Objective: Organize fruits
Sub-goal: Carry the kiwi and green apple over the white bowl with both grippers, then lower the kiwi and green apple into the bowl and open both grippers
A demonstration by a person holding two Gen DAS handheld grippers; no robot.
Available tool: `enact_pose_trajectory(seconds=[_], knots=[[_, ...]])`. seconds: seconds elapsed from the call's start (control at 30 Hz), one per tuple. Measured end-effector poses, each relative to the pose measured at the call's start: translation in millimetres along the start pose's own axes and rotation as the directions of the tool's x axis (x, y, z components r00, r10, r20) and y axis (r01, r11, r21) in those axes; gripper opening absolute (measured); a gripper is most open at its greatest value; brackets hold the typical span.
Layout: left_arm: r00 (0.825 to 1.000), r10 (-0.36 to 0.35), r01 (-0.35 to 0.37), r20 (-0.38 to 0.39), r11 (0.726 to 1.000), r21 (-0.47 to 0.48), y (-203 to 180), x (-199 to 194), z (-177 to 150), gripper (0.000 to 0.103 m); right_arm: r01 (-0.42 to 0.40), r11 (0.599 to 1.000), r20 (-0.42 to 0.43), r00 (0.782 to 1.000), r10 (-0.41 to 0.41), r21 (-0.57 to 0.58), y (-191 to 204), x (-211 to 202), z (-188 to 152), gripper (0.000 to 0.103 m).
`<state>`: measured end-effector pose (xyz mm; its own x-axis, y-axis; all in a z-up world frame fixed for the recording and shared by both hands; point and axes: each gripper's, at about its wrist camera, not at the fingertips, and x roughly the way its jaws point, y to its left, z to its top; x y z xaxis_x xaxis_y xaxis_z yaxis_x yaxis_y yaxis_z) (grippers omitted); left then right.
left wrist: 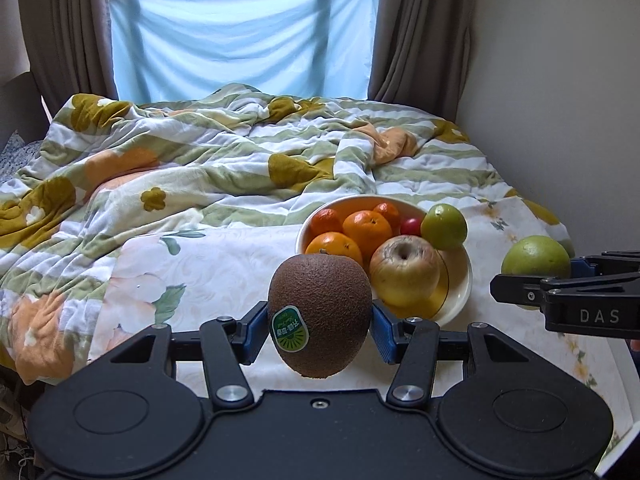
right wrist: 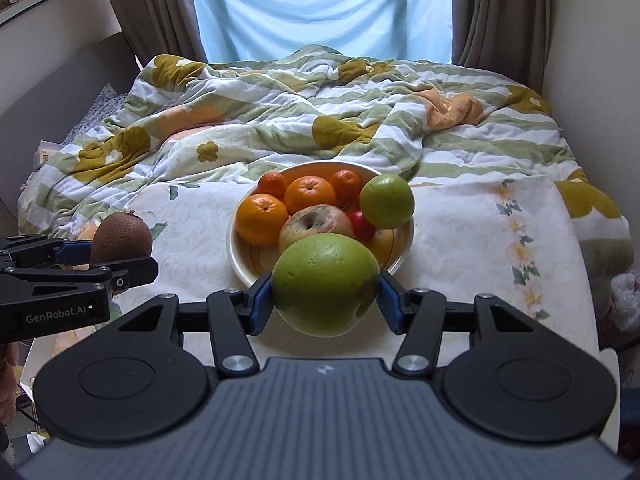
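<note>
"DAS" on right gripper (left wrist: 576, 280); "GenRobot.AI" on left gripper (right wrist: 116, 264); kiwi (left wrist: 319, 316) sticker unreadable.

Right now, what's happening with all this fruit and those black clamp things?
A person is sorting fruit with a handheld gripper in each hand. The left gripper holds a brown kiwi between its blue-padded fingers, and the right gripper holds a large green fruit. Both hover just in front of a white bowl on the flowered cloth. The bowl already has oranges, an apple, a smaller green fruit and a small red one.
</note>
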<state>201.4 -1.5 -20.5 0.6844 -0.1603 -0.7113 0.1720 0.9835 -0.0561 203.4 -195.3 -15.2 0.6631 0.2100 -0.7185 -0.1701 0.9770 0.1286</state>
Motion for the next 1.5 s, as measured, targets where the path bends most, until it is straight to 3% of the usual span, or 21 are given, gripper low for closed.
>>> enact_pose_trajectory(seconds=[0.47, 0.77, 0.8, 0.87, 0.9, 0.93, 1.5], knots=[[0.997, 0.079, -0.079, -0.009, 0.993, -0.083, -33.2, 71.1, 16.4, 0.058, -0.089, 0.994, -0.055, 0.995, 0.086, -0.058, -60.3, 39.6, 18.2, 0.069], [0.993, 0.111, -0.113, -0.027, 0.988, -0.107, -39.4, 93.6, 14.7, 0.058, -0.117, 0.991, -0.088, 0.990, 0.111, -0.062, -81.1, 55.7, 16.2, 0.069], [0.993, 0.117, -0.119, -0.024, 0.986, -0.114, -39.4, 93.7, 14.6, 0.059, -0.120, 0.991, -0.091, 0.989, 0.114, -0.063, -82.6, 57.0, 16.0, 0.069], [0.993, 0.121, -0.121, -0.004, 0.985, -0.123, -38.8, 90.4, 15.1, 0.076, -0.124, 0.990, -0.094, 0.989, 0.117, -0.065, -84.3, 58.5, 16.0, 0.069], [0.992, 0.127, -0.125, 0.007, 0.984, -0.126, -38.9, 88.7, 15.7, 0.089, -0.125, 0.990, -0.095, 0.988, 0.118, -0.067, -85.0, 58.8, 16.1, 0.069], [0.991, 0.134, -0.131, 0.015, 0.983, -0.125, -39.2, 86.5, 16.1, 0.095, -0.124, 0.990, -0.094, 0.989, 0.118, -0.067, -84.9, 59.0, 16.2, 0.069], [0.982, 0.189, -0.190, -0.018, 0.976, -0.104, -36.7, 36.0, 3.5, 0.099, -0.179, 0.975, -0.097, 0.981, 0.167, -0.129, -70.1, 67.9, 24.9, 0.069]])
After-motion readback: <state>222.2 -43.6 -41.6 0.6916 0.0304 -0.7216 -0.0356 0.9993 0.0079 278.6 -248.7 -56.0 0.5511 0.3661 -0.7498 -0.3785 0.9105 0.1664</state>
